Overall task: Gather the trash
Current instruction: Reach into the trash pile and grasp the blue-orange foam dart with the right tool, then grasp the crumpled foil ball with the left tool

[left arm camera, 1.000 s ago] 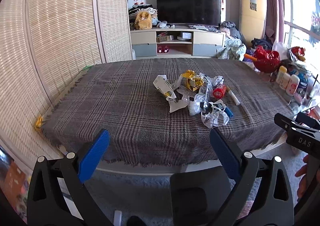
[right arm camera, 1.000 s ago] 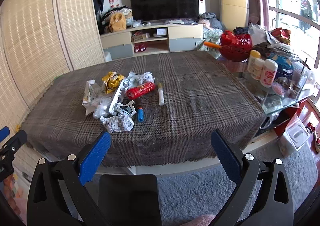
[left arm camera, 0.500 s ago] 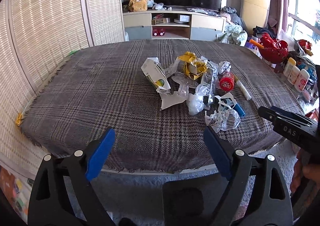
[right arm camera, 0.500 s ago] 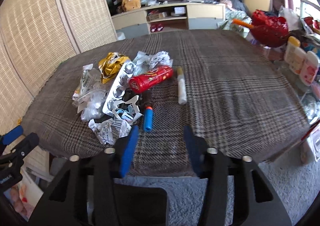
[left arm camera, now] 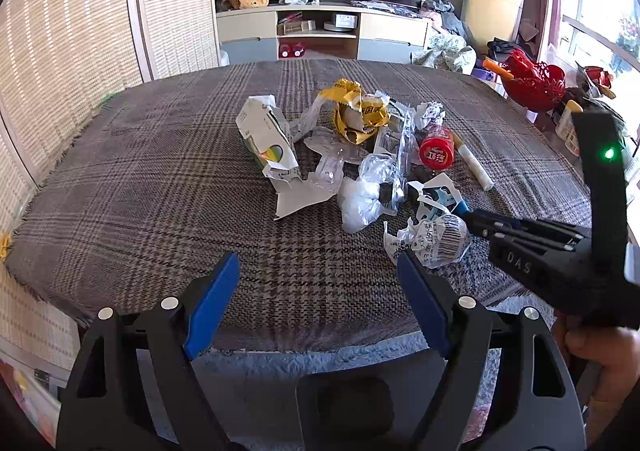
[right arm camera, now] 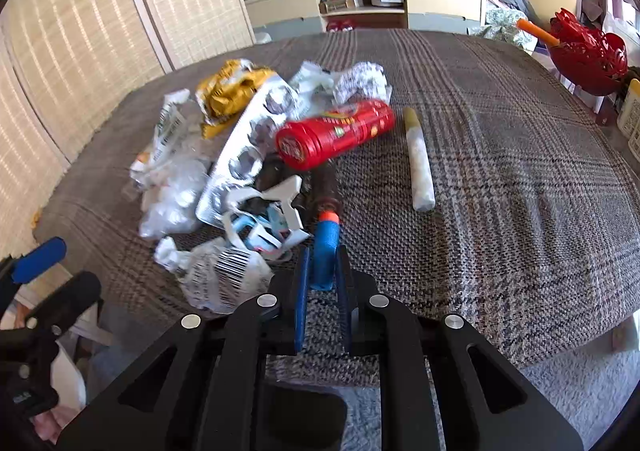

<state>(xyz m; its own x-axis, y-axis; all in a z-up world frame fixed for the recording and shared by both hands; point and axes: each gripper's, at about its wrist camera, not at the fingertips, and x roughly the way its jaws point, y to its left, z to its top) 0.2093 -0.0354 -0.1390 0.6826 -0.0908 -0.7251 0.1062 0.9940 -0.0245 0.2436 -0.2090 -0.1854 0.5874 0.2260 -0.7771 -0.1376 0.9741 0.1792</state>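
**Right wrist view: trash pile on the plaid worktop**

Right wrist shows my right gripper closed to a narrow gap; whether its fingers pinch the blue marker I cannot tell. Beside it lie a crumpled barcode wrapper, red can and glue stick. My left gripper, its jaws just narrowing, is wide and empty above the worktop.

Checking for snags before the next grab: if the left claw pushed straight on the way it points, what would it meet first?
Probably bare plaid tablecloth, as the open left claw points there; the crumpled barcode wrapper sits by its right finger. Depth is unclear.
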